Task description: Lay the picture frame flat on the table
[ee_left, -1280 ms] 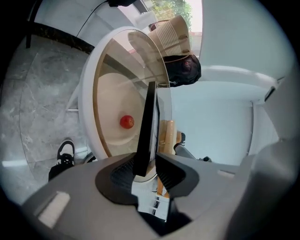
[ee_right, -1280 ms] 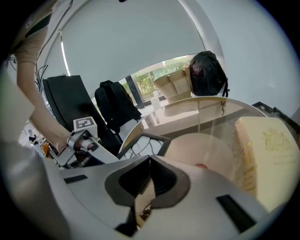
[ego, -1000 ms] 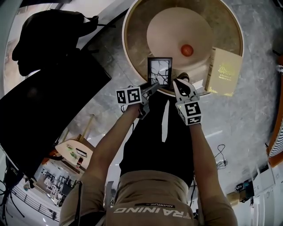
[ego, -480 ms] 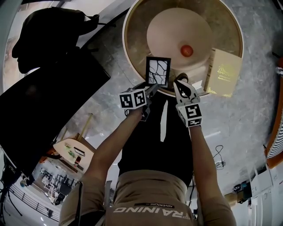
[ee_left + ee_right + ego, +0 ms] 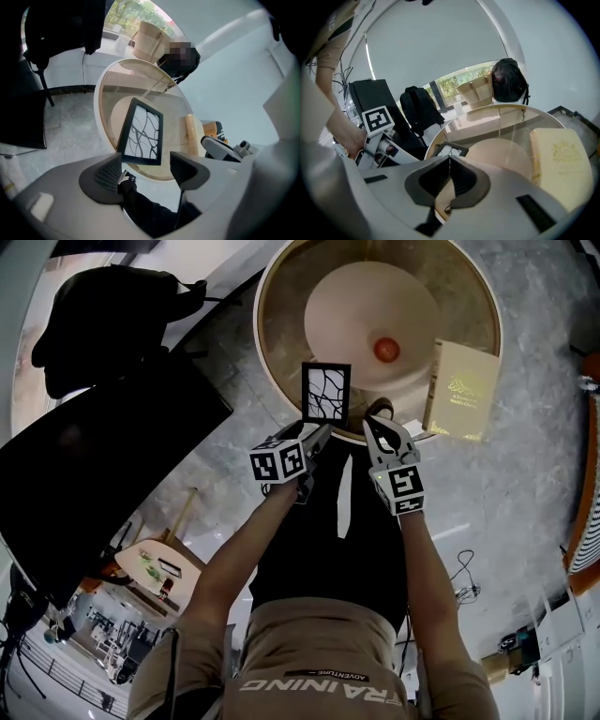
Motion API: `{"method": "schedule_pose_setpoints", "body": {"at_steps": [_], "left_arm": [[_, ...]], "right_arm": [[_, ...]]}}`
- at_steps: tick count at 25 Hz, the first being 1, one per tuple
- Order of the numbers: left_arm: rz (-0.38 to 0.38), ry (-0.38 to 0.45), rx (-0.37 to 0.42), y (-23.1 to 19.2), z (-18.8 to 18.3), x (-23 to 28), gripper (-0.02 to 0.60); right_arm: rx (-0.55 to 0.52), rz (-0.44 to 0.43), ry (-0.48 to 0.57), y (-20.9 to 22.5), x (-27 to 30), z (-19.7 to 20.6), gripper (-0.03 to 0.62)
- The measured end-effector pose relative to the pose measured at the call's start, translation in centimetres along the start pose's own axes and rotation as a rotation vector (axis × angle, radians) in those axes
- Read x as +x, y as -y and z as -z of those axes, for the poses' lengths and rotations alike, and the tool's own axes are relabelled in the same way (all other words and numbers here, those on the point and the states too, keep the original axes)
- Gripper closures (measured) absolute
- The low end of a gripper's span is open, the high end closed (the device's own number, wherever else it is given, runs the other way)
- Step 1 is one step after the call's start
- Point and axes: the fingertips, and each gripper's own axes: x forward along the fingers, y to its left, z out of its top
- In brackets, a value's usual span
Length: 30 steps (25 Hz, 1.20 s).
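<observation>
We read "TRAINING", letters inverted, on the person's waistband (image 5: 319, 685), with smaller "ADVENTURE" just above it. Far above the waistband, gold print on the book (image 5: 461, 390) is illegible.

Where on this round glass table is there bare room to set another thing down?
Bare glass lies left of and beyond the picture frame, toward the far rim of the table. The cream book takes the right edge. The near edge is crowded: frame, left claw, right claw.
</observation>
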Motion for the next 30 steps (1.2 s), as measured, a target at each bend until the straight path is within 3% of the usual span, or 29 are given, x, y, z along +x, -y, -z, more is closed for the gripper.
{"method": "schedule_pose_setpoints", "body": {"at_steps": [5,9,12,13,14,18,21,26,30], "left_arm": [[0.019,0.039,0.131,3.4,-1.8,-2.1,0.278],[0.066,0.133,0.266,8.8,-3.6,-6.7,0.299],[0.094,0.238,0.328,13.5,-5.3,-11.5,0.506],[0.099,0.275,0.367,15.2,-6.1,-13.1,0.549],[0.104,0.315,0.424,17.1,-7.1,-14.6,0.574],[0.127,0.492,0.689,24.8,-12.0,-20.8,0.575],[0.129,0.638,0.823,29.0,-15.4,-25.3,0.574],[0.164,0.785,0.811,32.7,-17.2,-31.8,0.574],[0.174,0.871,0.869,35.5,-18.4,-35.8,0.574]], "right_arm": [[-0.023,0.036,0.028,1.3,-2.7,-2.8,0.586],[0.024,0.054,0.059,0.9,-7.0,-6.4,0.586],[0.047,0.059,0.1,-0.4,-11.4,-10.0,0.586],[0.034,0.064,0.118,-0.9,-12.9,-11.5,0.586],[0.014,0.071,0.135,-1.2,-14.4,-13.1,0.586],[-0.051,0.095,0.22,-2.3,-19.2,-19.8,0.586],[-0.103,0.108,0.309,-3.3,-21.9,-24.7,0.586],[-0.19,0.112,0.419,-6.8,-26.4,-30.4,0.586],[-0.249,0.094,0.484,-9.3,-29.3,-34.7,0.586]]}}
